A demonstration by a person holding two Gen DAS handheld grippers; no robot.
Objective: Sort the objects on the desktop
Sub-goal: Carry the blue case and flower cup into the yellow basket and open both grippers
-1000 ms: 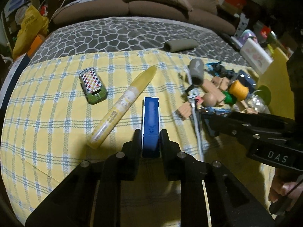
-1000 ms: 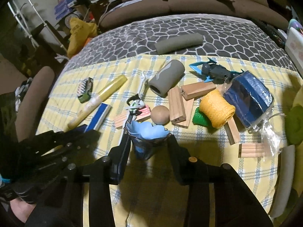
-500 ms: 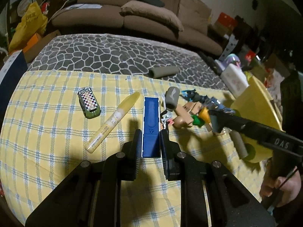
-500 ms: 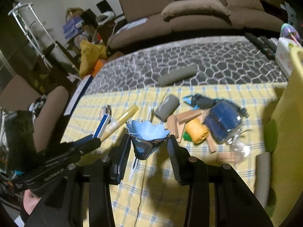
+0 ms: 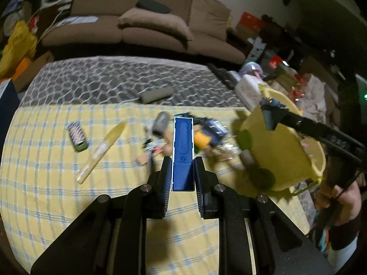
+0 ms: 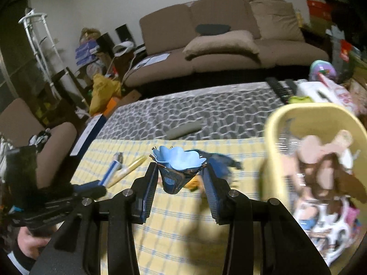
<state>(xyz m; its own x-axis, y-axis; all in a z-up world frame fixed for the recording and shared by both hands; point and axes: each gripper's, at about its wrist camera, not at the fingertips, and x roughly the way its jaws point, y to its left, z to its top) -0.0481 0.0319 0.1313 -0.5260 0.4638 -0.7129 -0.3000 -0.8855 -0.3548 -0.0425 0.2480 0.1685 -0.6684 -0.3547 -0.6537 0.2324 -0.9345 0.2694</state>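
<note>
My left gripper [image 5: 183, 160] is shut on a long blue box [image 5: 183, 146] and holds it high above the yellow checked cloth [image 5: 45, 183]. My right gripper [image 6: 180, 171] is shut on a blue flower-shaped cup [image 6: 177, 161], held in the air just left of the yellow basket [image 6: 275, 151]. In the left wrist view the right gripper [image 5: 271, 115] hangs over the basket's [image 5: 282, 155] rim. A toy car [image 5: 77, 135], a yellow pen [image 5: 102, 151], a grey roll [image 5: 160, 122] and a blurred pile of blocks [image 5: 201, 137] lie on the cloth.
The basket holds several toys [image 6: 325, 160]. A grey roll [image 5: 157, 94] lies on the patterned grey cover [image 5: 103, 80] behind the cloth. A brown sofa [image 6: 229, 43] stands behind. Clutter and boxes [image 5: 286, 75] sit at the right.
Both grippers have risen from the cloth with their objects and swung right. The right gripper has carried the blue cup up to the yellow basket.
</note>
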